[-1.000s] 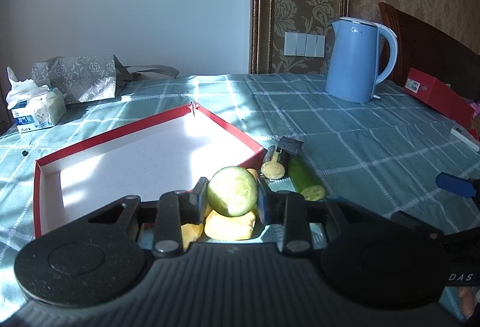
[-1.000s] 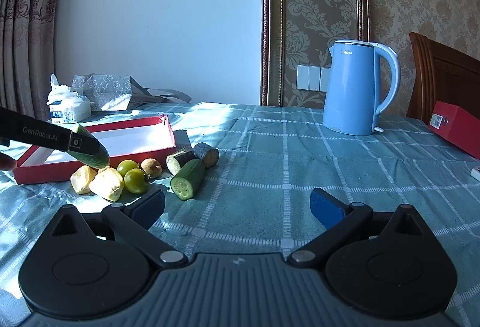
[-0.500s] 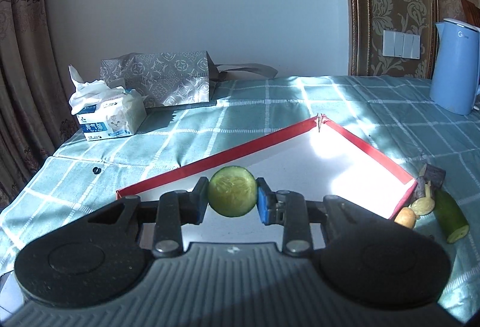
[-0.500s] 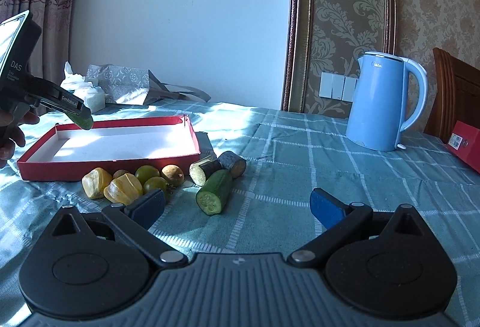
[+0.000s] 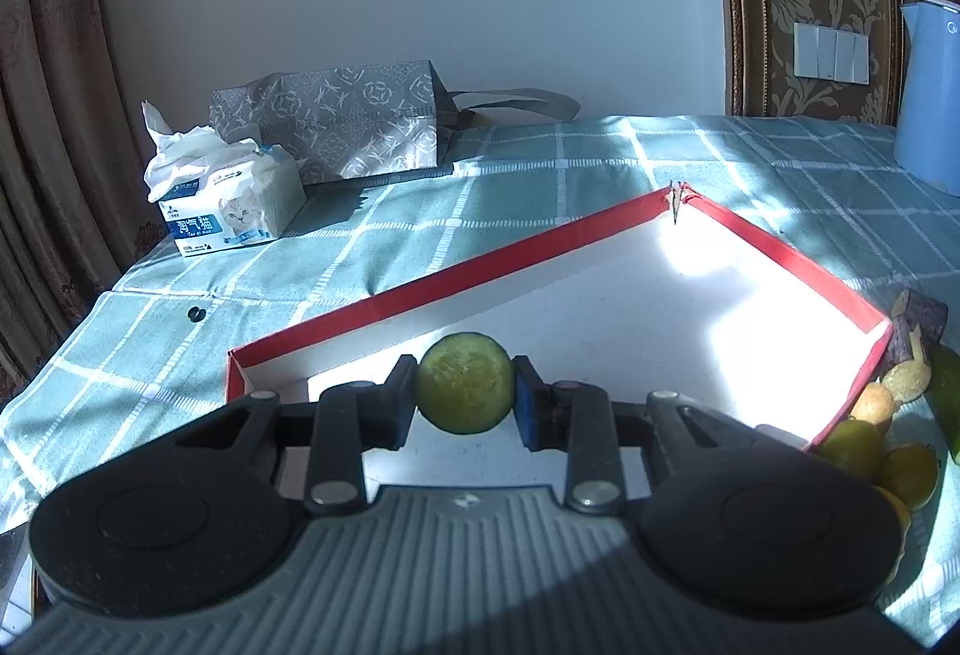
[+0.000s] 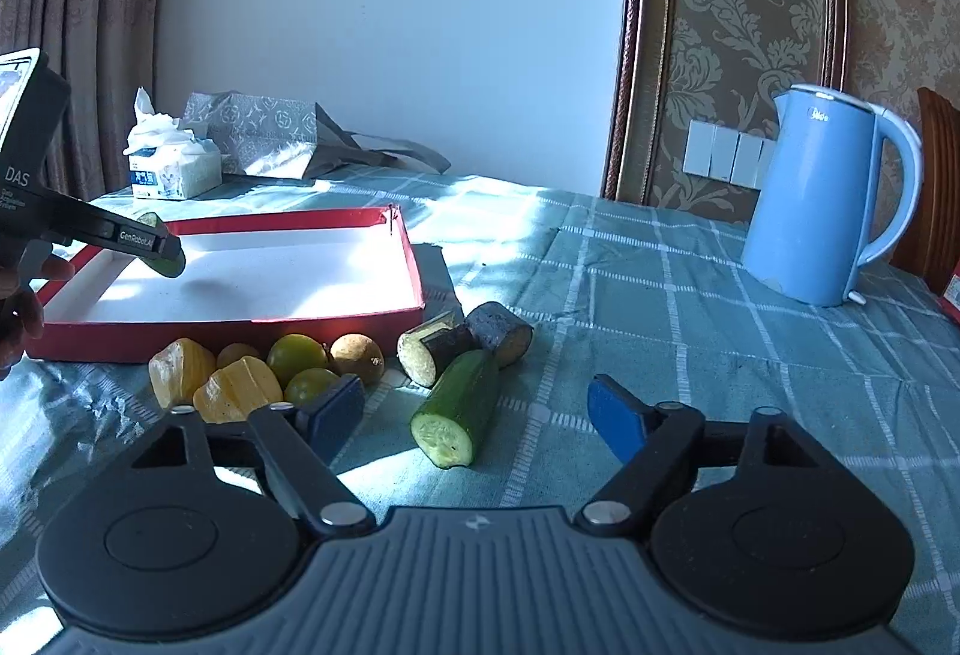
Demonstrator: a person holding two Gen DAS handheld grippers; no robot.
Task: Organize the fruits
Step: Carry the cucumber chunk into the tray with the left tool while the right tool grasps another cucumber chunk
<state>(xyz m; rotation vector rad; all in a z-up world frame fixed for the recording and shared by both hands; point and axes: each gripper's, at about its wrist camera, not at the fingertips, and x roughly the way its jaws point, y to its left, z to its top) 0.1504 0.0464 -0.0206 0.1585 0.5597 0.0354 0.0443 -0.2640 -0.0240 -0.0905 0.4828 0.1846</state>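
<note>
Over the red tray [image 5: 480, 268], near its seven-o'clock corner: left gripper [image 5: 465, 394] clamped on a cucumber chunk [image 5: 465, 391] (cut face toward the lens). Right gripper [image 6: 477, 412] closing, pads not touching anything; second cucumber piece [image 6: 459, 406] lies on the tablecloth [image 6: 690, 331] between them. Remaining fruit [image 6: 300, 355] at nine o'clock of it.

Woven checked cloth [image 6: 690, 331]; glossy plastic kettle [image 6: 822, 211]; cardboard tray [image 6: 240, 322]

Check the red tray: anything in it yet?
Empty. The red tray shows a bare white floor; the cucumber piece hangs above it, clamped in the left gripper.
</note>
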